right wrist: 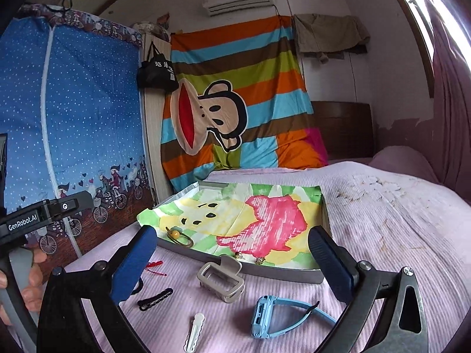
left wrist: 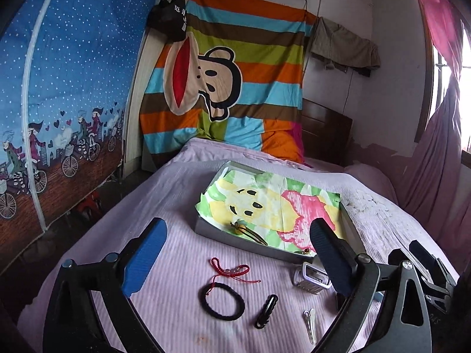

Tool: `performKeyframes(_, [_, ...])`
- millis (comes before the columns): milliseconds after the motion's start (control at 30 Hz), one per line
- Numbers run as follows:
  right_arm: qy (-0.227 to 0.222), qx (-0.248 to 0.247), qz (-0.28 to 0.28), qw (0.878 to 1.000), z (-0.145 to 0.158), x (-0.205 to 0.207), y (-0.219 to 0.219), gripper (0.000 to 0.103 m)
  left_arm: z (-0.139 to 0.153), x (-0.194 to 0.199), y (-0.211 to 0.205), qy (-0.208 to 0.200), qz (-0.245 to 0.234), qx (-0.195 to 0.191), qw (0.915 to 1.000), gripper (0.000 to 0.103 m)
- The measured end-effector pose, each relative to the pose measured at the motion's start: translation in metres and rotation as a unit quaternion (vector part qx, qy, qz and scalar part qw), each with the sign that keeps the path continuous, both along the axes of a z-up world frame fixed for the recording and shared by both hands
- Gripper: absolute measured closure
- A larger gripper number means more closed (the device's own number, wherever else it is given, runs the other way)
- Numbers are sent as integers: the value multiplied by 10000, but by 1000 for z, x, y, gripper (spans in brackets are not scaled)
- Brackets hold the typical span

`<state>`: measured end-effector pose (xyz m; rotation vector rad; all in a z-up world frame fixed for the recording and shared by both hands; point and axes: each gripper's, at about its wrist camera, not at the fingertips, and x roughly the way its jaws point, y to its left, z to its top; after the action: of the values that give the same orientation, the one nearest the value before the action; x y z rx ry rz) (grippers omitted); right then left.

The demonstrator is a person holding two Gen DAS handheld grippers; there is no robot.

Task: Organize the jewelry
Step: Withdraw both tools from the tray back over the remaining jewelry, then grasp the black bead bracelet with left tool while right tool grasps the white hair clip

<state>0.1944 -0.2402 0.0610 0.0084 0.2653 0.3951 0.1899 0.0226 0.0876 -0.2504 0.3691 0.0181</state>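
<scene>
A shallow grey box [left wrist: 206,229] [right wrist: 265,273] lined with a cartoon cloth lies on the pink bedspread. Inside it rest a cord bracelet with a yellow bead [left wrist: 245,231] [right wrist: 178,236] and small gold earrings [right wrist: 248,257]. In front of the box lie a red string bracelet [left wrist: 229,269], a black hair tie [left wrist: 220,301], a black clip [left wrist: 266,310] [right wrist: 154,298], a white clip [left wrist: 310,325] [right wrist: 194,334], a grey claw clip [left wrist: 309,276] [right wrist: 220,279] and a blue watch [right wrist: 276,317]. My left gripper [left wrist: 235,253] hangs open above them, holding nothing. My right gripper [right wrist: 232,261] is open too, nothing between its fingers.
The bed meets a striped monkey-print sheet [left wrist: 223,82] at its head. A blue dotted fabric wardrobe [left wrist: 59,103] stands along the left. Pink curtains [left wrist: 441,147] hang on the right. A hand [right wrist: 17,288] holds the left gripper's handle at the left edge of the right wrist view.
</scene>
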Motion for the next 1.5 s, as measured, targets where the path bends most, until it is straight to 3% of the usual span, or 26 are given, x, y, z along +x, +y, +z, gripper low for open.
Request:
performKeyframes(233, [-232, -20, 8, 9997, 1, -42, -3, 0, 1, -49, 4, -255, -92, 56, 9996, 5])
performKeyframes(567, [-185, -52, 37, 9998, -8, -72, -1, 0, -14, -86, 4, -140, -178, 246, 9994, 5])
performKeyframes(1033, [644, -272, 387, 9968, -40, -67, 10, 0, -52, -84, 2, 561, -497, 844, 9936, 5])
performKeyframes(1433, [1661, -231, 548, 9843, -72, -38, 11, 0, -73, -44, 3, 1331, -704, 1100, 9825, 5])
performKeyframes(1500, [1762, -213, 543, 9826, -76, -33, 12, 8, -79, -37, 1, 1401, -655, 1289, 9795, 5])
